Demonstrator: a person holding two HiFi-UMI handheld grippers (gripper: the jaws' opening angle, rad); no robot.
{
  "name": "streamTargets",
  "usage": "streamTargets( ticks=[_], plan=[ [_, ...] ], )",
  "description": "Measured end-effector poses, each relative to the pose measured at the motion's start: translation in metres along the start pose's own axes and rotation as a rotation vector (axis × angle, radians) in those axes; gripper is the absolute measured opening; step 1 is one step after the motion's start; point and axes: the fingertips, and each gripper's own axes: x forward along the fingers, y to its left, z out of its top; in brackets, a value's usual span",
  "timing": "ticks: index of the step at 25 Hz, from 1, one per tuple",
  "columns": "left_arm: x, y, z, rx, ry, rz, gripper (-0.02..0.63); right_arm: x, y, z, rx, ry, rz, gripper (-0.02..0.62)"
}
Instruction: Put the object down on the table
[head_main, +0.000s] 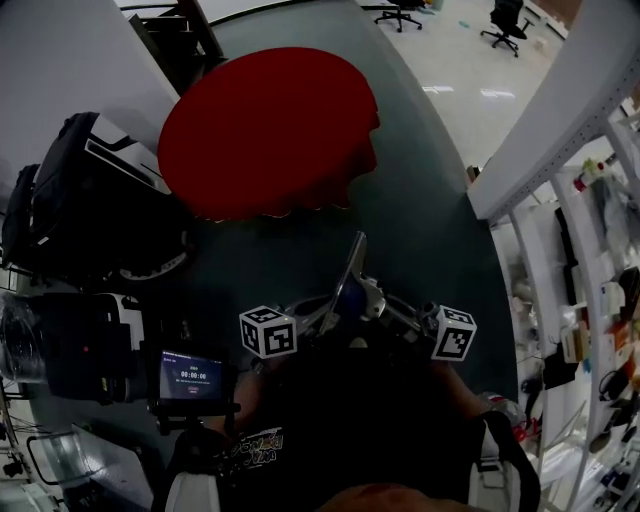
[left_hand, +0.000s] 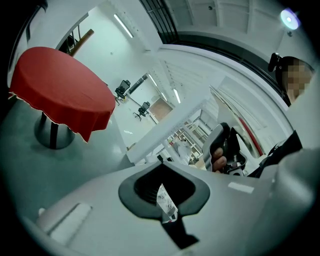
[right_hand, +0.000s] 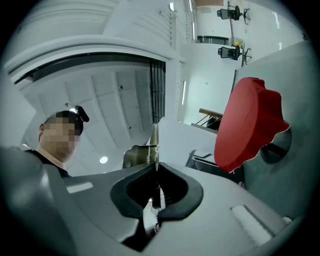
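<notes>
A thin flat grey object (head_main: 351, 278) stands on edge in the air between my two grippers, close in front of the person's body. The right gripper (right_hand: 153, 209) is shut on it, and the object shows there as a narrow upright blade (right_hand: 154, 142). My left gripper (left_hand: 166, 202) is also shut, with a thin silvery sliver pinched between its pads; in the head view its jaws reach the object's lower end. The round table with a red cloth (head_main: 268, 130) lies ahead across the floor, apart from both grippers.
Black bags (head_main: 90, 200) and dark equipment lie at the left. A small device with a lit screen (head_main: 190, 377) sits at the lower left. A white beam (head_main: 560, 110) and cluttered shelves (head_main: 600, 300) run along the right. Office chairs (head_main: 505, 22) stand far off.
</notes>
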Motion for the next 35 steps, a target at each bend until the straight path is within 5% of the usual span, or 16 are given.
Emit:
streamTargets(
  ticks=[10, 20, 26, 30, 35],
  plan=[
    [-0.029, 0.055, 0.042, -0.021, -0.021, 0.033, 0.014, 0.063, -0.045, 0.013, 0.076, -0.012, 0.010, 0.006],
    [-0.074, 0.170, 0.157, -0.031, -0.059, 0.009, 0.012, 0.216, -0.143, 0.059, 0.158, -0.050, -0.068, 0.006],
    [-0.162, 0.268, 0.210, -0.102, -0.158, 0.090, 0.015, 0.328, -0.247, 0.066, 0.241, -0.110, -0.205, 0.006],
    [-0.167, 0.272, 0.222, -0.114, -0.211, 0.109, 0.014, 0.339, -0.318, 0.096, 0.205, -0.093, -0.343, 0.006],
    [-0.171, 0.274, 0.242, -0.055, -0.269, 0.135, 0.015, 0.352, -0.460, 0.119, 0.234, -0.035, -0.562, 0.006]
  ],
)
